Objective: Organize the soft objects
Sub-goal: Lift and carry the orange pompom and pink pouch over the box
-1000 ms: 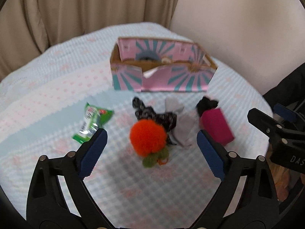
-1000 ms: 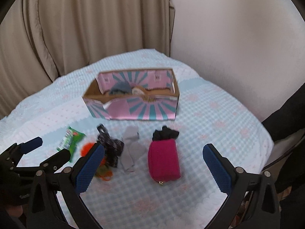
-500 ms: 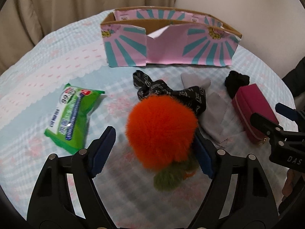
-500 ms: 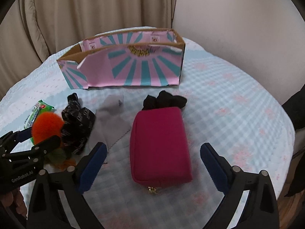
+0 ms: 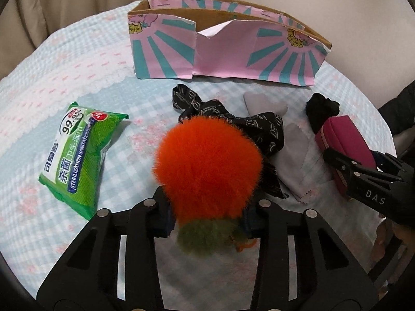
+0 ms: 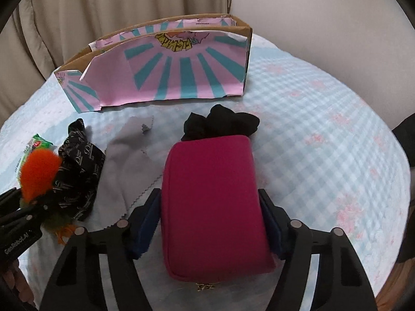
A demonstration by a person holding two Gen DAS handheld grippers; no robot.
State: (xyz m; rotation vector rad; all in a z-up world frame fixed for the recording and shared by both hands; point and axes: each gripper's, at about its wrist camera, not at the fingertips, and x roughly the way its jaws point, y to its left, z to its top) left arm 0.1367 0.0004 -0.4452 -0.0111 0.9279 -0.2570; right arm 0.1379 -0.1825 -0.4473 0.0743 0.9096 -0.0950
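Grasping the magenta pouch (image 6: 212, 197) lengthwise toward the box (image 6: 181, 75), right hand-held gripper (image 6: 210, 230) clenched.

The pompom (image 5: 207, 160) is bright orange with an olive-green tuft at 6 o'clock. At its 9 o'clock, the wipes pack (image 5: 77, 155) is green with white lettering and a blue band. At 3 o'clock, the scarf (image 5: 262, 129) is black with pale script print and the cloth (image 5: 295, 153) plain grey. The pouch (image 6: 212, 202) is magenta; the sock (image 6: 220, 125) at its 12 o'clock is black. The box (image 6: 181, 72) shows pink and teal rays. The worktop (image 6: 324, 129) cover is pale blue check with pink flecks.
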